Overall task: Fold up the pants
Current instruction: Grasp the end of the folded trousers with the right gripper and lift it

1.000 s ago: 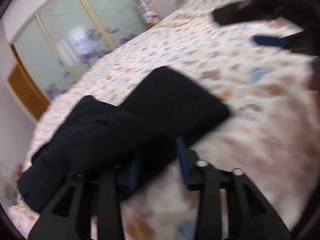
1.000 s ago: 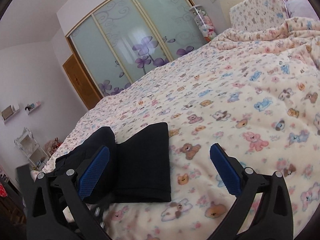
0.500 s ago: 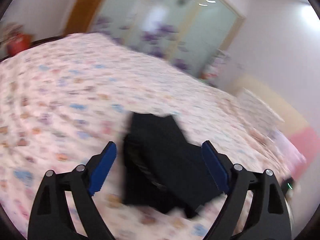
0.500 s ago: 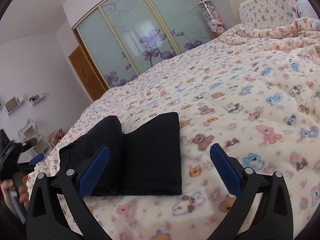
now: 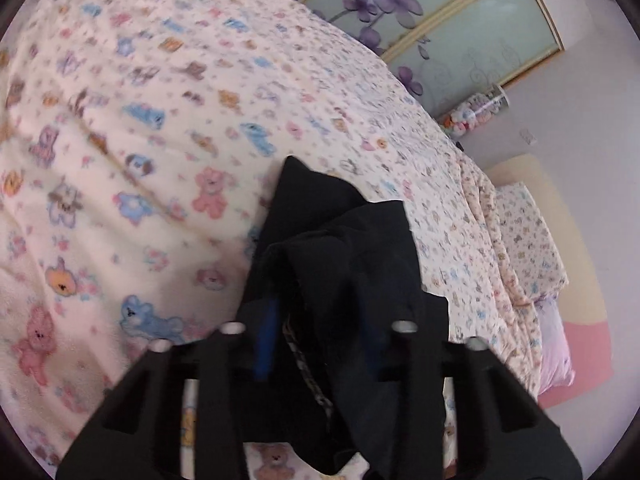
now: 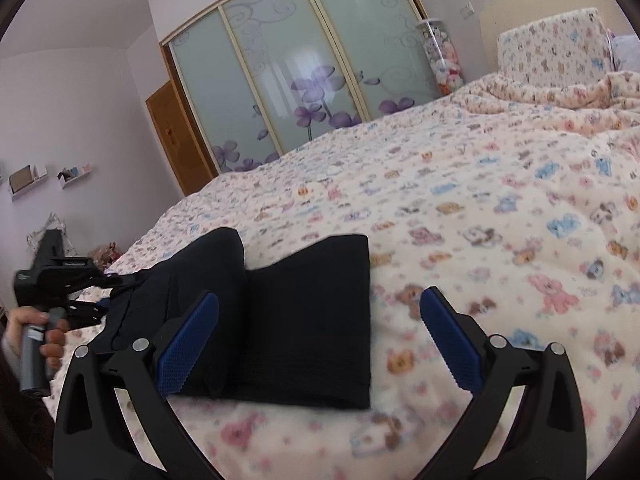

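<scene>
pants (image 6: 304, 320) lay part-folded on the bed (image 6: 500, 216), near its left edge. left gripper (image 5: 320, 336) was closing on the bunched end of the pants, cloth between its jaws; whether the pads had bitten yet was hard to tell. right gripper (image 6: 320, 340) hung with jaws wide apart above the flat folded part, holding nothing. judging by this, the last fold was in hand: lift that end and lay it over to the right. only the right view showed the hand (image 6: 32, 332) on the left handle; only the left view showed cloth between the pads.
</scene>
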Demonstrator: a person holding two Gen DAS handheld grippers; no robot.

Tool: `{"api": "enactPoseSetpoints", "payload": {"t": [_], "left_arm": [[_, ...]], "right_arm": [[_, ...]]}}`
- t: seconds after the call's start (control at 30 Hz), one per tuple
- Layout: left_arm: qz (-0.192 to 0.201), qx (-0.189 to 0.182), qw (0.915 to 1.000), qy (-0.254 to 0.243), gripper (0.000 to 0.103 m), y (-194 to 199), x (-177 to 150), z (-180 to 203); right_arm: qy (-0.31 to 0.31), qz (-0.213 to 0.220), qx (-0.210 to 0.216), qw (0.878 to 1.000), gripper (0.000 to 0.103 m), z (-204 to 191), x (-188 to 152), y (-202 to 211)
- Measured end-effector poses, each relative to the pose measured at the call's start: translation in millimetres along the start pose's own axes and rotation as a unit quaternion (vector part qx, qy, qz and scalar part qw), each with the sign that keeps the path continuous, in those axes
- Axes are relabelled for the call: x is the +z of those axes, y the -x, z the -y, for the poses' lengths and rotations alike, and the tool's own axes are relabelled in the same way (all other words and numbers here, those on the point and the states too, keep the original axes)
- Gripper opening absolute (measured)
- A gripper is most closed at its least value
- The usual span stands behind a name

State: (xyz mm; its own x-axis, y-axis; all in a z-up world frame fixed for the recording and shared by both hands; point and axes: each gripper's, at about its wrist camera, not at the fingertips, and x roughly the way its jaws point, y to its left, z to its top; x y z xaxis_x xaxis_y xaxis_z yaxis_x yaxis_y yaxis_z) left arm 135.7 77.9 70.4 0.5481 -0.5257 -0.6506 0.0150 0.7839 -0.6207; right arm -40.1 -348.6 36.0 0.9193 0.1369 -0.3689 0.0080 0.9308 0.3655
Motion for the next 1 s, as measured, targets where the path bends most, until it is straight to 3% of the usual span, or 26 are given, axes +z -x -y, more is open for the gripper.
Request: {"api": "enactPoseSetpoints", "payload": {"t": [0.13, 0.23, 0.3, 0.37, 0.5, 0.6, 0.7, 0.77, 0.83, 0.9, 1.0], "left_arm": [[0.003, 0.007, 0.9993, -0.037, 0.016, 4.2, 1.9, 37.4], [0.003, -0.006, 0.9977, -0.067, 0.015, 4.8, 3.0, 73.6], [0.002, -0.018, 0.9958, -0.09, 0.015, 2.7, 2.9, 103.7], [0.0, -0.029, 0.9934, -0.111, 0.016, -3.2, 1.2, 133.8], [-0.018, -0.076, 0.9867, -0.142, 0.017, -28.7, -11.1, 192.4], [-0.056, -0.128, 0.9784, -0.153, 0.015, -58.0, -31.6, 227.4], [-0.093, -0.135, 0.9737, -0.159, 0.016, -83.1, -53.1, 243.7], [-0.1, -0.136, 0.9724, -0.161, 0.022, -85.3, -60.7, 239.9], [-0.092, -0.124, 0.9742, -0.164, 0.059, -77.4, -63.2, 230.1], [-0.068, -0.098, 0.9761, -0.182, 0.08, -60.7, -65.0, 213.6], [-0.037, -0.06, 0.9753, -0.209, 0.088, -33.3, -70.2, 179.9]], "right_arm": [[0.058, -0.021, -0.03, 0.998, 0.102, -25.5, -3.4, -29.7], [0.143, -0.071, -0.052, 0.986, 0.102, -49.9, -19.7, -46.8], [0.162, -0.076, -0.063, 0.982, 0.101, -53.2, -23.4, -46.3], [0.134, -0.076, -0.05, 0.987, 0.101, -42.1, -19.4, -40.9], [0.021, -0.074, -0.031, 0.997, 0.101, 0.2, -5.6, -31.4], [-0.05, -0.075, -0.034, 0.995, 0.101, 30.1, -0.9, -23.2], [-0.125, -0.088, -0.024, 0.988, 0.101, 60.7, -0.3, -19.2], [-0.173, -0.103, -0.009, 0.979, 0.101, 80.0, -3.5, -20.3], [-0.222, -0.108, 0.025, 0.969, 0.101, 97.2, -6.6, -19.3], [-0.242, -0.104, 0.04, 0.964, 0.101, 105.1, -6.8, -15.6], [-0.261, -0.108, 0.062, 0.957, 0.101, 109.6, -5.8, -13.2]]}}
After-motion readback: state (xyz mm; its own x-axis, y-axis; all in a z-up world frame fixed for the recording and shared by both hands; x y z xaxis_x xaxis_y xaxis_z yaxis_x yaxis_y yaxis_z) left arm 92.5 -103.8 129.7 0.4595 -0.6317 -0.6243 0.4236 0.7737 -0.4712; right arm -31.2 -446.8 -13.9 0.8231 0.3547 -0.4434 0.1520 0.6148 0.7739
